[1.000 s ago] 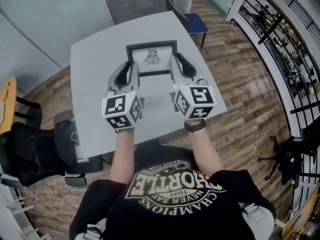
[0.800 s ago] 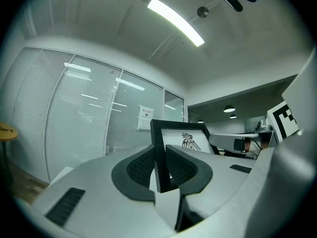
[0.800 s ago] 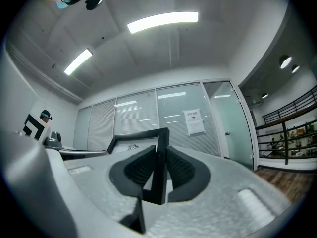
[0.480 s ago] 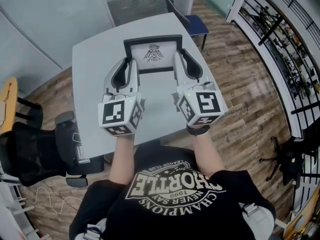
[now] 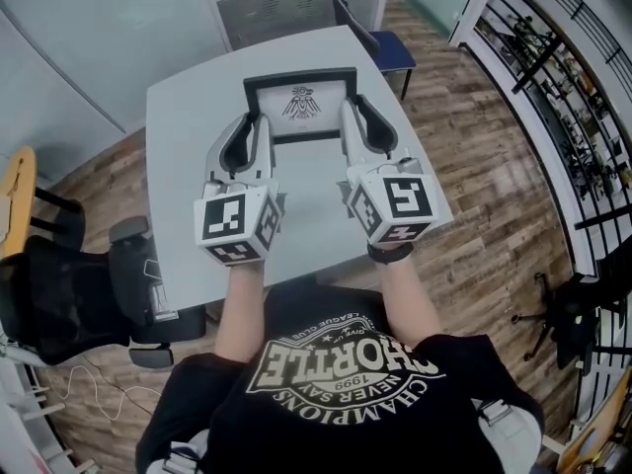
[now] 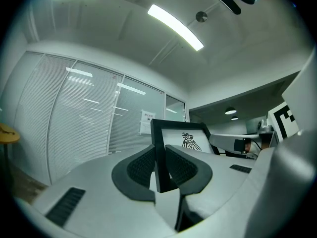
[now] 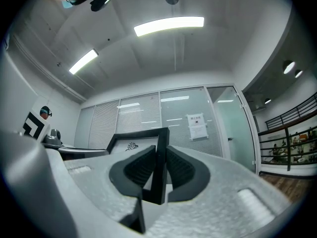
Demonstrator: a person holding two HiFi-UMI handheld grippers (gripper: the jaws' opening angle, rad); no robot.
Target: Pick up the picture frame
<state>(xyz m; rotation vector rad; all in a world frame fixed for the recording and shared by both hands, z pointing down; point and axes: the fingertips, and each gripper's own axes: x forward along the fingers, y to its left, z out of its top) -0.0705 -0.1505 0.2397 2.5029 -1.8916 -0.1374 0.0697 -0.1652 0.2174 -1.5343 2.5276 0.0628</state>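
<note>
The picture frame (image 5: 301, 105) is black-edged with a white sheet and a black bird emblem. I hold it in the air above the grey table (image 5: 188, 146), one gripper on each side edge. My left gripper (image 5: 255, 136) is shut on the frame's left edge (image 6: 158, 157), with the dark ribbed pads (image 6: 141, 166) pressing on either face. On the other side my right gripper (image 5: 352, 128) is shut on the right edge (image 7: 159, 167) in the same way. In both gripper views the frame stands upright between the jaws against the ceiling and glass walls.
A blue chair (image 5: 380, 42) stands behind the table's far corner. A black office chair (image 5: 74, 299) sits at the left beside the person. A wooden chair (image 5: 12, 205) is at the left edge. Shelving and a railing (image 5: 563, 77) line the right side.
Both grippers have risen together with the frame, which now sits higher and closer in the head view. The grip on both edges is unchanged.
</note>
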